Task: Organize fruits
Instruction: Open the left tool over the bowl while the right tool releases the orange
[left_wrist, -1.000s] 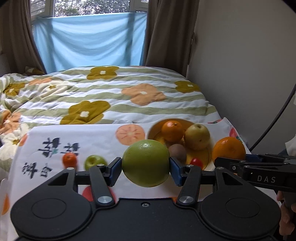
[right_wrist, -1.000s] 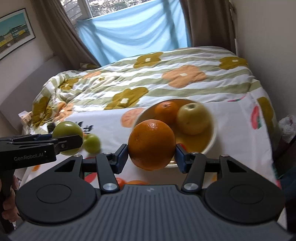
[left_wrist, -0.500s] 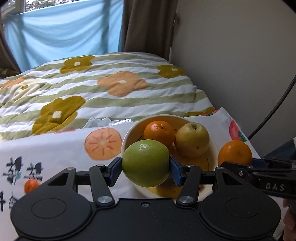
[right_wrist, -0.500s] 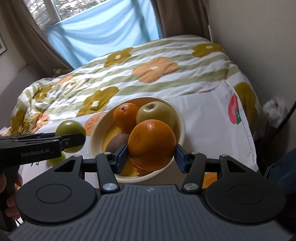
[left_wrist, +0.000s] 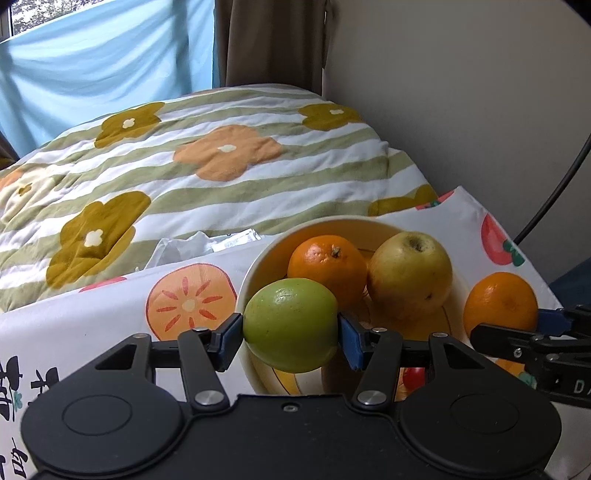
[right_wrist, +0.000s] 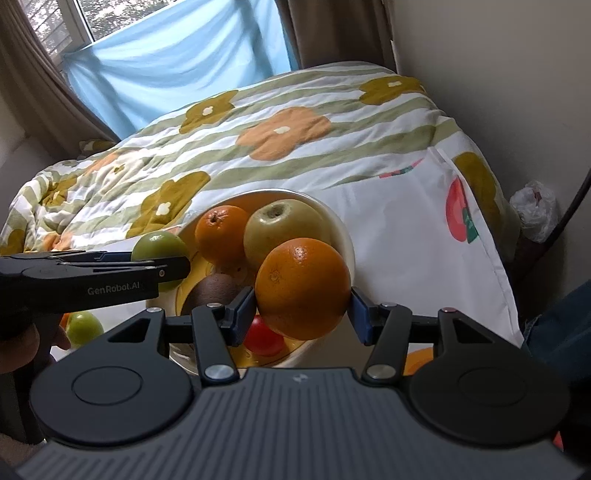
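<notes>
Right gripper (right_wrist: 303, 308) is clamping a large orange (right_wrist: 303, 288) between its blue pads, hanging over the near right part of the bowl (right_wrist: 345, 236). Sitting in the bowl: small orange (right_wrist: 221, 234), yellow-green apple (right_wrist: 284, 229), brown kiwi (right_wrist: 214, 291), red tomato (right_wrist: 263, 338). Left gripper (right_wrist: 162, 258) is coming in from the left, gripping a green fruit (right_wrist: 159, 245) at the bowl's left rim. Another green fruit (right_wrist: 84, 326) is lying on the printed cloth (right_wrist: 406, 236), lower left.
</notes>
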